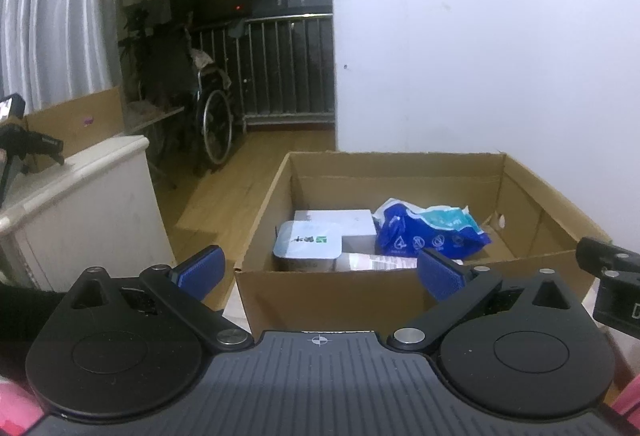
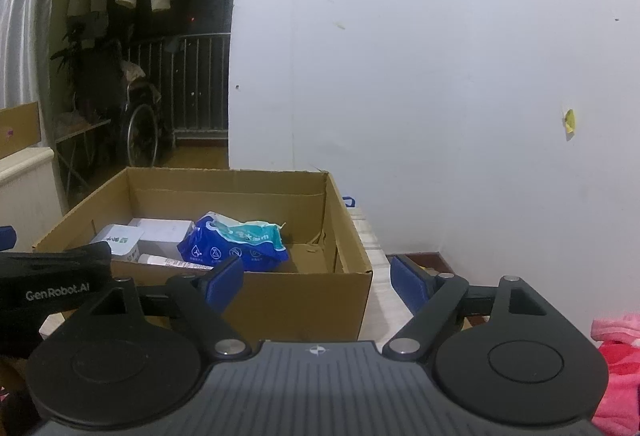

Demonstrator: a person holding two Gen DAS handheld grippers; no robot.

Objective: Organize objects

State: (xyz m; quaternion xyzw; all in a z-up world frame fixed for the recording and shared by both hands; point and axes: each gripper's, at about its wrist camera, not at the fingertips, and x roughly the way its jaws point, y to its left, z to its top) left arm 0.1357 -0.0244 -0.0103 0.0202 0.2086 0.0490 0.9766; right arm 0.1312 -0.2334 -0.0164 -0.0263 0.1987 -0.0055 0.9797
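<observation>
An open cardboard box (image 1: 328, 294) stands on the floor by the white wall; it also shows in the right wrist view (image 2: 304, 300). Inside lie a blue and teal plastic packet (image 1: 430, 232) (image 2: 236, 240), a white lidded tub (image 1: 308, 246) (image 2: 118, 238), a white carton (image 1: 340, 220) (image 2: 164, 230) and a white tube (image 1: 376, 262) (image 2: 172, 262). My left gripper (image 1: 320, 272) is open and empty, in front of the box's near wall. My right gripper (image 2: 318, 278) is open and empty, near the box's right front corner.
A white cabinet (image 1: 80, 203) stands left of the box. A wheelchair (image 1: 212, 115) and a railing (image 1: 288, 67) are on the balcony behind. Pink cloth (image 2: 618, 364) lies at the right. Another cardboard box (image 1: 80, 119) sits behind the cabinet.
</observation>
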